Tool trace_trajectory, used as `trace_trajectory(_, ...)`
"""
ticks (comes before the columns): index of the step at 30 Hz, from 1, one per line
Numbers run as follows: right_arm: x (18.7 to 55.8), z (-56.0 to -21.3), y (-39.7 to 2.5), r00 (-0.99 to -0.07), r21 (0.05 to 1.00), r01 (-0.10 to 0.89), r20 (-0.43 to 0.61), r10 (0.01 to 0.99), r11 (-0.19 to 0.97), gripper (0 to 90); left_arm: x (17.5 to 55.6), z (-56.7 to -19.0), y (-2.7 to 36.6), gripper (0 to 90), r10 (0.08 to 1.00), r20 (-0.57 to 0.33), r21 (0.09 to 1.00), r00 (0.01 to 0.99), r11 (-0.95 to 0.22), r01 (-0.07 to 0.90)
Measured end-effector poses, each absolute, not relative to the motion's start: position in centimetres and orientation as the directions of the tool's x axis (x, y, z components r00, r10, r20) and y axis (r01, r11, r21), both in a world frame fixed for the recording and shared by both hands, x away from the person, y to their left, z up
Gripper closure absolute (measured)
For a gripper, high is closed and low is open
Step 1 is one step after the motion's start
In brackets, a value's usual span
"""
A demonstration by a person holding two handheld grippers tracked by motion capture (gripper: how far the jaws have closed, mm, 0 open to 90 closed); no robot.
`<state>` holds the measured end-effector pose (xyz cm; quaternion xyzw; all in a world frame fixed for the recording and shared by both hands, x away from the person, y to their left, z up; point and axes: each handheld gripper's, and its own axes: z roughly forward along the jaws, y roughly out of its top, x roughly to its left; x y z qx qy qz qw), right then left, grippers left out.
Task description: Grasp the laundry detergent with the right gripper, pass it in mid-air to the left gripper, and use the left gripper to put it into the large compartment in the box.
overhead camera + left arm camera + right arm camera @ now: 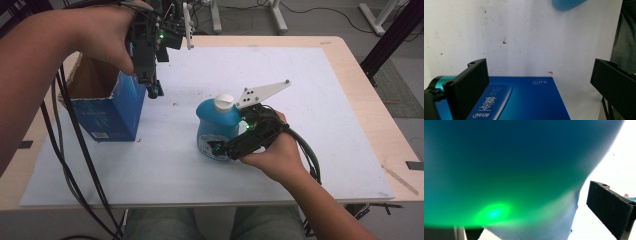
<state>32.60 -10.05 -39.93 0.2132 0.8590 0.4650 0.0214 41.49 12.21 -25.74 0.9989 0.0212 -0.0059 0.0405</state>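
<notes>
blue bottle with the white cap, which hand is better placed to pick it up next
Right. The right gripper is already against the blue plastic bottle with the white cap, one jaw beside its body. The left gripper hovers open over the open blue cardboard box, away from the bottle.

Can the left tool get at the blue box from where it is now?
Probably yes. The left tool hangs open right above the box, at its near edge, with nothing between them; the bottle stands apart to the side.

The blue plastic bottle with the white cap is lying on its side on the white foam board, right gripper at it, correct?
Not quite. The blue plastic bottle stands upright, white cap on top, as the high view shows. It is on the white foam board with the right gripper at it.
</notes>
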Motion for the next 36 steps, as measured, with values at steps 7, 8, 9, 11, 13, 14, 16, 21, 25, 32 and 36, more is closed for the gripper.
trace_trajectory(7,32.45,-40.18,-10.01,-0.907,0.818,0.343,0.159,0.391,0.463,16.1,41.49,-25.74,12.17,1.7,0.038,-0.013,0.081,0.999,-0.996,0.039)
trace_trajectory(8,32.44,-40.18,-10.01,-0.906,0.818,0.342,0.157,0.392,0.462,16.5,41.5,-25.76,12.18,1.7,0.038,-0.013,0.08,0.999,-0.996,0.039)
trace_trajectory(9,32.44,-40.19,-9.99,-0.906,0.818,0.342,0.156,0.394,0.463,17.0,41.51,-25.79,12.19,1.7,0.037,-0.013,0.08,0.999,-0.996,0.038)
trace_trajectory(11,32.41,-40.22,-9.97,-0.907,0.819,0.339,0.154,0.392,0.463,19.2,41.48,-25.85,12.21,1.7,0.041,-0.014,0.081,0.999,-0.996,0.042)
trace_trajectory(13,32.39,-40.28,-9.93,-0.907,0.819,0.338,0.152,0.393,0.464,19.3,41.48,-25.89,12.22,1.7,0.041,-0.014,0.079,0.999,-0.996,0.042)
trace_trajectory(14,32.38,-40.3,-9.92,-0.907,0.819,0.336,0.148,0.394,0.465,19.3,41.5,-25.94,12.24,1.7,0.042,-0.015,0.08,0.999,-0.996,0.043)
trace_trajectory(16,32.35,-40.36,-9.92,-0.906,0.82,0.334,0.145,0.397,0.464,19.5,41.49,-25.97,12.24,1.7,0.045,-0.015,0.082,0.999,-0.996,0.046)
trace_trajectory(21,32.34,-40.54,-10.09,-0.906,0.826,0.329,0.139,0.4,0.458,25.3,41.52,-25.99,12.2,1.7,0.04,-0.016,0.079,0.999,-0.996,0.041)
trace_trajectory(25,32.25,-40.64,-10.09,-0.907,0.828,0.325,0.137,0.397,0.457,26.3,41.55,-26.02,12.21,1.7,0.041,-0.017,0.081,0.999,-0.996,0.042)
trace_trajectory(32,32.19,-40.68,-9.99,-0.907,0.833,0.325,0.14,0.398,0.447,28.6,41.57,-26.14,12.24,1.7,0.043,-0.017,0.079,0.999,-0.996,0.044)
trace_trajectory(36,32.19,-40.69,-9.96,-0.909,0.837,0.32,0.139,0.394,0.443,31.2,41.6,-26.21,12.29,1.7,0.045,-0.017,0.079,0.999,-0.996,0.046)
